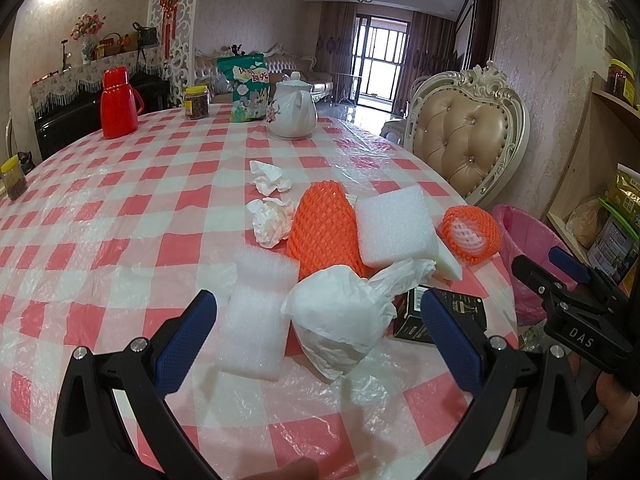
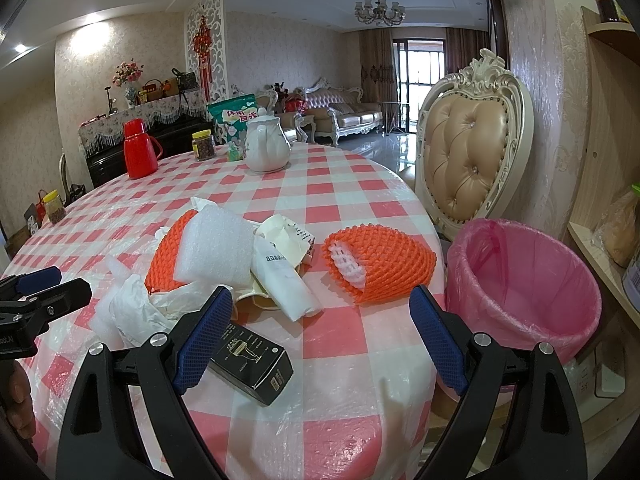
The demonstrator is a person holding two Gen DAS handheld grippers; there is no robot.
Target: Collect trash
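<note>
Left tongs [image 1: 316, 332] (spread wide) straddle white wad [image 1: 340, 316].

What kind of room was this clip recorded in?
Most likely a home dining area open to a living room: a round table with a checked cloth, an ornate padded chair, and a sofa beyond.

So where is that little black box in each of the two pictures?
Left wrist view: the black box lies low and right of centre, partly hidden behind the left gripper's right finger, beside the white bag.
Right wrist view: the box lies low and left of centre, next to the right gripper's left finger.
Shared landmark: the white teapot at the far side of the table.
</note>
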